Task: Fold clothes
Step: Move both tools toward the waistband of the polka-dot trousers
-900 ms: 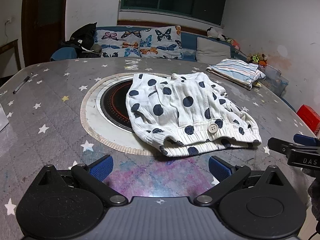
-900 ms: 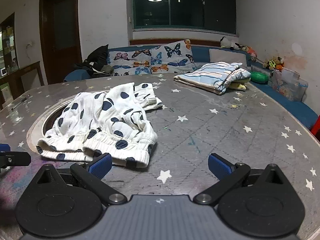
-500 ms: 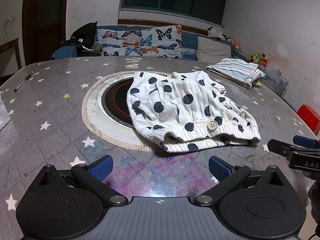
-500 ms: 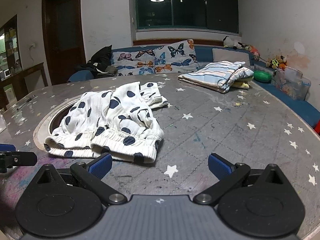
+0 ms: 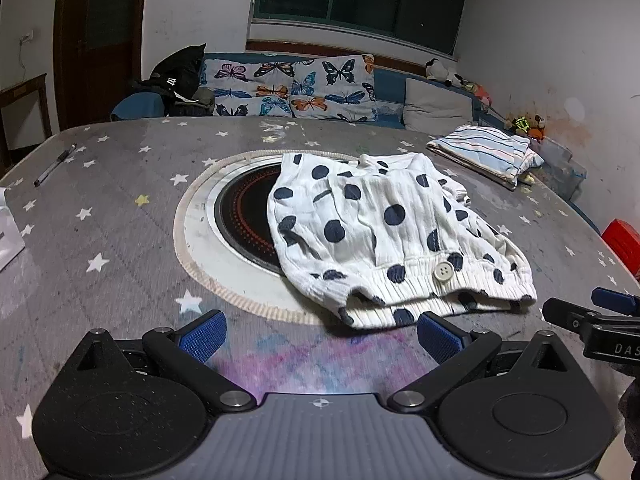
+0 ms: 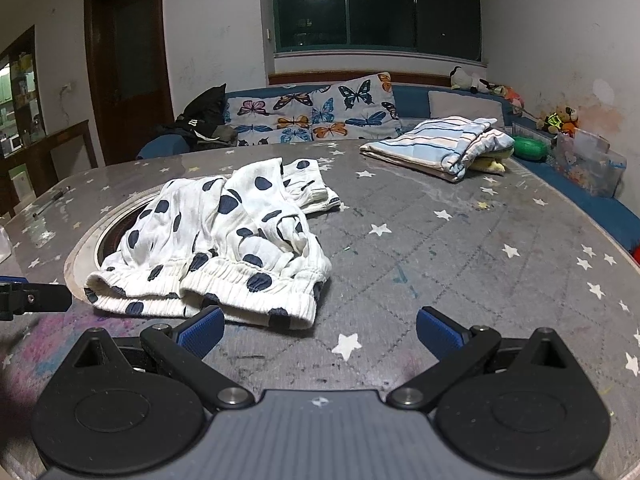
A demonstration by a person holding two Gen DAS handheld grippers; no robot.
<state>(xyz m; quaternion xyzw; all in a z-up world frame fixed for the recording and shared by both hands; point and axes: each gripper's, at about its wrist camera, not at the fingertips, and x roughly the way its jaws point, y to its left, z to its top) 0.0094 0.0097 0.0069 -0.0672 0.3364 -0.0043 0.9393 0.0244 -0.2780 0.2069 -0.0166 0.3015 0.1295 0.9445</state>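
A white garment with navy dots (image 5: 384,232) lies crumpled on the grey star-patterned table, partly over a round black hob inset (image 5: 244,216). Its ribbed waistband with a white button (image 5: 444,271) faces me. It also shows in the right wrist view (image 6: 224,236). My left gripper (image 5: 320,336) is open and empty, just short of the waistband. My right gripper (image 6: 318,334) is open and empty; its left fingertip (image 6: 200,330) is close to the waistband's right end. The right gripper's tip shows at the left view's right edge (image 5: 592,320).
A folded striped garment (image 6: 440,144) lies at the table's far right. A pen (image 5: 54,170) and a white object (image 5: 8,232) lie at the left. A sofa with butterfly cushions (image 5: 296,92) and a black bag (image 5: 180,76) stands behind. A red box (image 5: 624,244) sits right.
Both grippers have moved forward towards the dotted garment, which now looks nearer in both views. The garment has not moved. Both grippers stay open.
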